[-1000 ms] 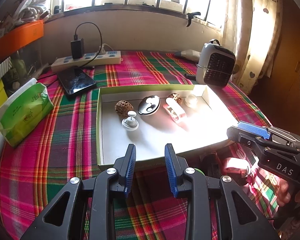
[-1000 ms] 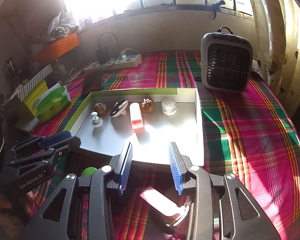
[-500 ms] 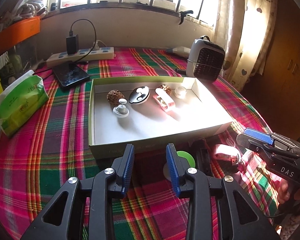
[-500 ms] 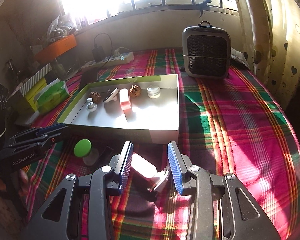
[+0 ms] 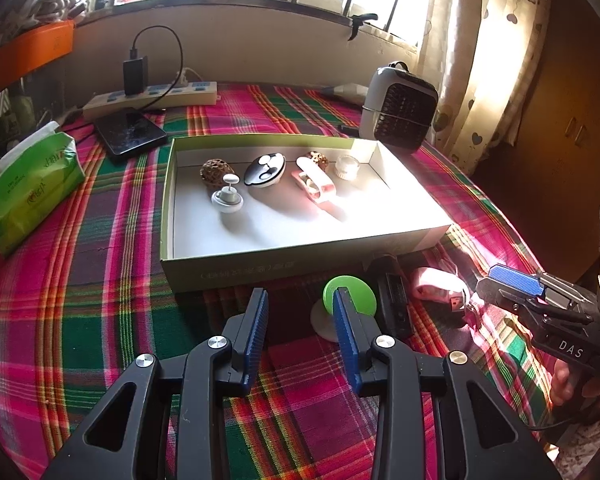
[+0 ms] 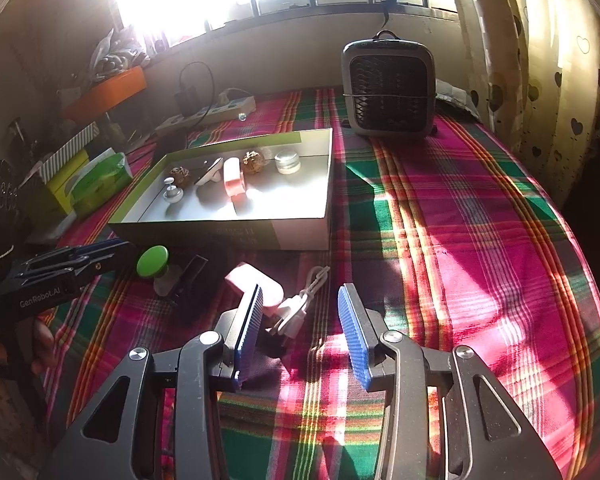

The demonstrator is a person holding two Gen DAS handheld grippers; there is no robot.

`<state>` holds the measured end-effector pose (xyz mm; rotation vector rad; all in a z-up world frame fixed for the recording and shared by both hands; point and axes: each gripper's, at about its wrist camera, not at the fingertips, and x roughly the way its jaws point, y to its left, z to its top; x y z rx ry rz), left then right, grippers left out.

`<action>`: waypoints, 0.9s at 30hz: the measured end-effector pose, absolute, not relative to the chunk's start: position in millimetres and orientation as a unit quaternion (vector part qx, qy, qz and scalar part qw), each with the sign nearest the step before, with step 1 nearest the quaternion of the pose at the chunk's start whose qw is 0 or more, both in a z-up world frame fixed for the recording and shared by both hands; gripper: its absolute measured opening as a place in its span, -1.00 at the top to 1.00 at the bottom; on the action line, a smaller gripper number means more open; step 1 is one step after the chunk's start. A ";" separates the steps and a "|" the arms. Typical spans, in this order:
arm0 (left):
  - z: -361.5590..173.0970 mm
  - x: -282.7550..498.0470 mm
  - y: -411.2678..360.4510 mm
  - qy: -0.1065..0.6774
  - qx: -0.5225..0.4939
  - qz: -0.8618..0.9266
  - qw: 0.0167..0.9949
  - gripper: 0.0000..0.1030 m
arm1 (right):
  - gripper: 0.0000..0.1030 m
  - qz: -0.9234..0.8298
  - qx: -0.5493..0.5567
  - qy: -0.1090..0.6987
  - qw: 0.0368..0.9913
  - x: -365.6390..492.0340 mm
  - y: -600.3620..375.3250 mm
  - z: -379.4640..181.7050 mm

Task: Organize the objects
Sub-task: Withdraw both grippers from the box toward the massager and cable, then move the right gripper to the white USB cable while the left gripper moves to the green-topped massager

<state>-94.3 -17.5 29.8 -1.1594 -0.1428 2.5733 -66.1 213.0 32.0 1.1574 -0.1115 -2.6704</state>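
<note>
The things not yet sorted lie on the counter [image 5: 100, 280] just outside the near wall of the box [image 5: 284, 268]: a green-capped piece [image 5: 350, 286] on a white base, a black block [image 5: 394, 300] beside it, then a pink item [image 6: 256, 288] with a white cable [image 6: 304, 300] trailing from it. Inside the box, along its far wall, stand a brown ball [image 5: 217, 169], a white knob [image 5: 228, 200], a black-and-white case [image 5: 265, 169], a pink clip [image 5: 314, 184], a second brown ball [image 5: 317, 158] and a small round jar [image 5: 347, 165].

The left tool [image 5: 300, 322] hangs low over the near edge of the counter, its jaws at a middling gap and holding nothing; its right finger lines up with the green cap. The right tool [image 6: 298, 326] is likewise parted and empty, its left finger overlapping the pink item in its own view, though whether it touches cannot be told.

Judging from this, the main risk is crowding. The loose things sit close together against the box wall, so a closing finger could shove the black block or knock the green piece off its base. The cable could drag along or snag if the pink item is lifted. The two tools work close to each other and might collide. The strong sun glare across the box floor may also hide where a free spot is.
</note>
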 end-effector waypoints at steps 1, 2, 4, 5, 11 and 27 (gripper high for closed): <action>28.9 -93.6 -17.3 -0.051 -0.407 0.898 0.159 0.38 | 0.14 -0.910 0.397 -0.037 0.115 -65.4 212.7 31.0; 28.2 -93.1 -17.2 -0.052 -0.408 0.897 0.161 0.38 | 0.14 -0.910 0.397 -0.037 0.115 -64.6 212.3 30.4; 26.6 -92.3 -16.4 -0.052 -0.410 0.896 0.164 0.38 | 0.14 -0.908 0.400 -0.035 0.117 -64.9 210.9 28.4; 26.0 -92.2 -15.8 -0.052 -0.411 0.895 0.165 0.38 | 0.14 -0.908 0.402 -0.032 0.115 -65.7 210.0 27.1; 25.6 -91.5 -15.6 -0.055 -0.412 0.894 0.165 0.38 | 0.14 -0.902 0.415 -0.015 0.122 -68.5 200.0 19.0; 24.9 -91.6 -15.1 -0.056 -0.413 0.893 0.171 0.36 | 0.14 -0.905 0.423 0.006 0.050 -72.0 221.3 15.3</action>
